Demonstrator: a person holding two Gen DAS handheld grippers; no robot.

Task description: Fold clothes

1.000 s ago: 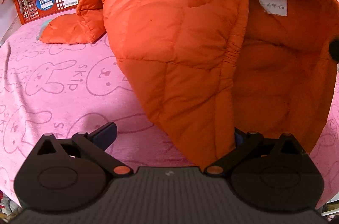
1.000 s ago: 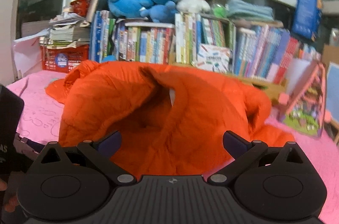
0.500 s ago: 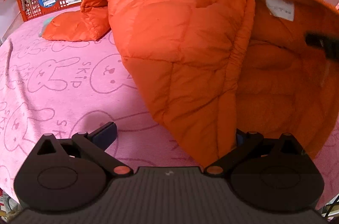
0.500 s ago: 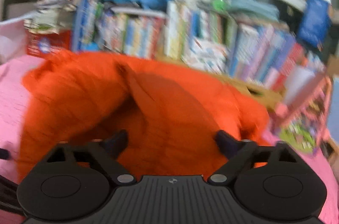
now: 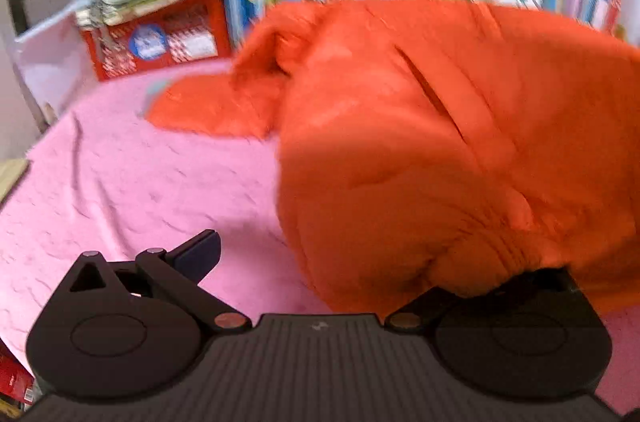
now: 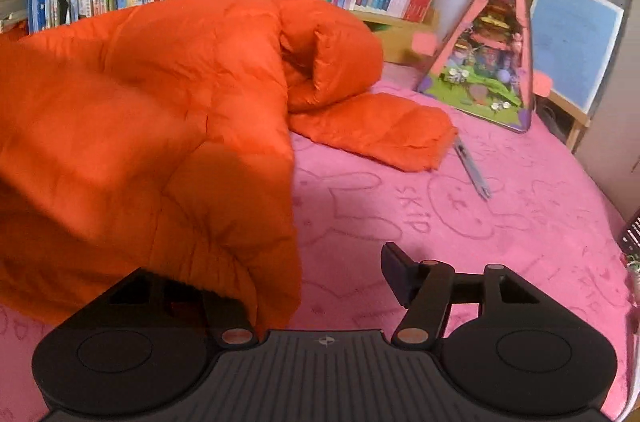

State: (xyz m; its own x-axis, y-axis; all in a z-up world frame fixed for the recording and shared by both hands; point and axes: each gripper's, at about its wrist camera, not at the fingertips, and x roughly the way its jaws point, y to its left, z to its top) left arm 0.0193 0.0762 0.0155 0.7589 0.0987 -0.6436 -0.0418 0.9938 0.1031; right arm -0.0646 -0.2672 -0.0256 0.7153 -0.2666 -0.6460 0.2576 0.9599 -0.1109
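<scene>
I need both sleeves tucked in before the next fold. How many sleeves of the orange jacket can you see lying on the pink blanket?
2. One sleeve lies flat left of the orange jacket, near the red crate. The other sleeve lies flat on the pink blanket to the jacket's right, near the triangular toy house.

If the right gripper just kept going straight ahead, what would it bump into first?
Most likely the orange jacket. Its hem already drapes over one side of the right gripper, and its sleeve lies ahead on the pink blanket. Depth is hard to judge.

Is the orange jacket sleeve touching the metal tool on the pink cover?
Cannot tell. In the right wrist view the sleeve cuff overlaps the tool end, hiding any contact.
</scene>
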